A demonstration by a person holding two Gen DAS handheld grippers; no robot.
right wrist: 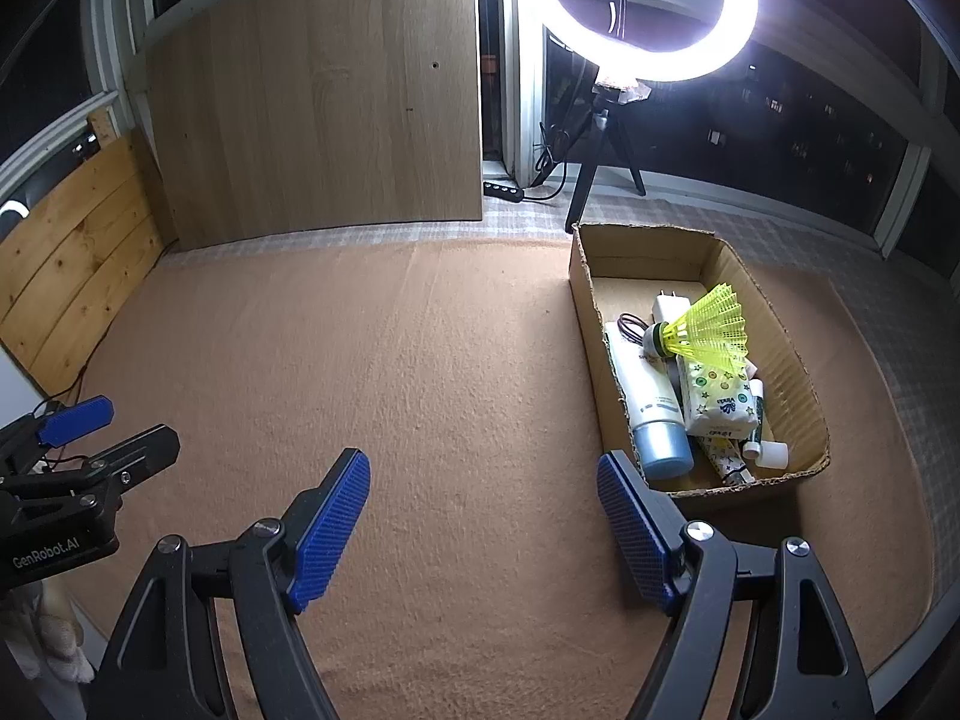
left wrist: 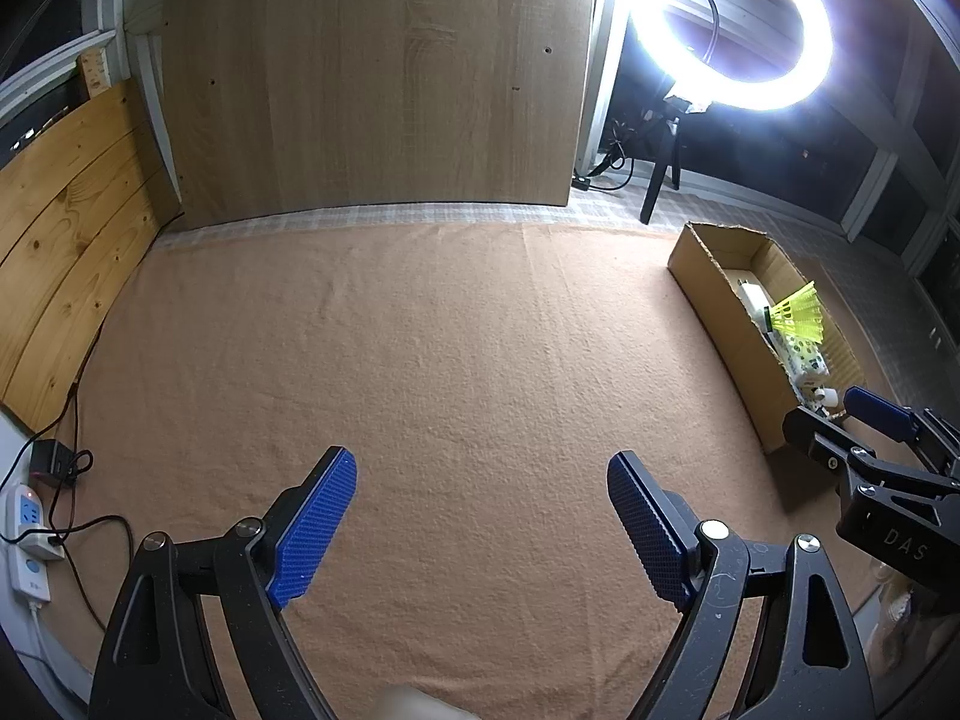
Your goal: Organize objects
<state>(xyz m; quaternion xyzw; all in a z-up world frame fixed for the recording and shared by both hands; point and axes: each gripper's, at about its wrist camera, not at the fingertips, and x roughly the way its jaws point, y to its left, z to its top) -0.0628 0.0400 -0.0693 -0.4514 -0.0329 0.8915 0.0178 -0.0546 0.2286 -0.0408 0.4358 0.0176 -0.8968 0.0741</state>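
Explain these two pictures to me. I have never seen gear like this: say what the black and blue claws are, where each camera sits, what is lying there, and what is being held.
The claws are two hand-held grippers, one in each of a person's hands, not a robot arm. Each carries a wide-angle camera looking along its two blue-padded fingers. The left wrist view shows the left gripper up close and the other at its right edge; the right wrist view shows the right gripper. Both stand open and hold nothing. Below them lies an orange cloth, bare of loose items. On it sits a cardboard box holding a yellow shuttlecock, a white tube, a tissue pack, a white charger and other small things. Behind stand a wooden board and a lit ring light.
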